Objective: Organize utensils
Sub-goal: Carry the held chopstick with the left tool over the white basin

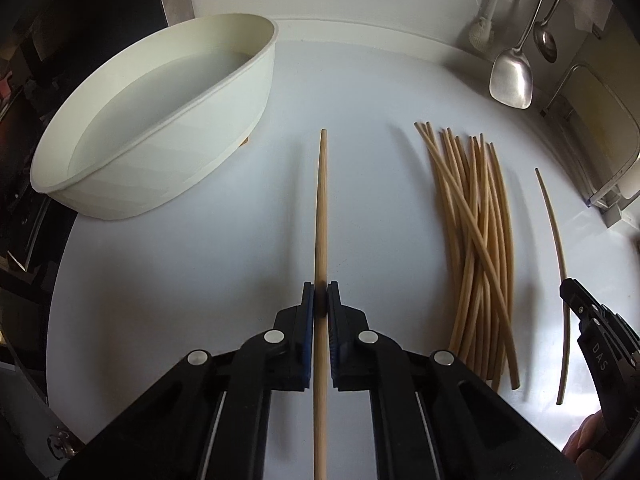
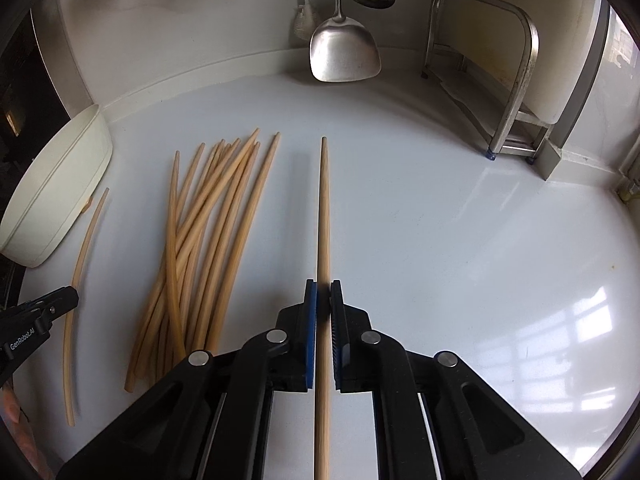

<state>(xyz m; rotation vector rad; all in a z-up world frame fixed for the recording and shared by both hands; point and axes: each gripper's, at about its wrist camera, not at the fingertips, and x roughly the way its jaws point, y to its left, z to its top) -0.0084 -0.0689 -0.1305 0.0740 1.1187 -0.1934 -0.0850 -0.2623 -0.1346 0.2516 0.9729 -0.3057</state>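
Chopsticks point(image 1: 321, 216) point(image 2: 323, 216) (butt ends cut off) clamped in both grippers point(image 1: 321, 292) point(image 2: 323, 290).

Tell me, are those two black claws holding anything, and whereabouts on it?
Yes. The left gripper is shut on one chopstick, the right gripper on another chopstick. Each grips partway along the shaft, tapered tip pointing ahead.

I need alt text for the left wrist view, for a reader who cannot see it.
The left gripper is shut on one chopstick that points away over a white counter. A white tub stands to its left, a pile of chopsticks lies to its right, and the right gripper holds another chopstick at the right edge.
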